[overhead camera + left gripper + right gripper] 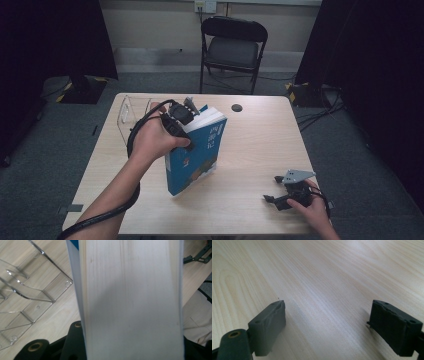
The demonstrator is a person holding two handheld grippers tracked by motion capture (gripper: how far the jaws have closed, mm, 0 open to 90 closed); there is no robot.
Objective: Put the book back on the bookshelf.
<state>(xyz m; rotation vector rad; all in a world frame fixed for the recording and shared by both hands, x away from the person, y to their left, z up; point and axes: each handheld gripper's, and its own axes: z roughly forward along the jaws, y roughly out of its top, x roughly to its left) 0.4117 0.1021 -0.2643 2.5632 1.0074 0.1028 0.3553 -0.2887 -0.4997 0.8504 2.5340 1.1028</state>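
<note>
A: How does the left gripper stand?
B: Clamped on the blue book at its top, page edges between the jaws; the book stands tilted on the table.
A: And the right gripper?
B: Jaws wide apart, nothing between (resting near the table's near edge), bare wood ahead.
A: Containers?
B: A clear acrylic rack just beyond the left gripper, compartments unfilled.
</note>
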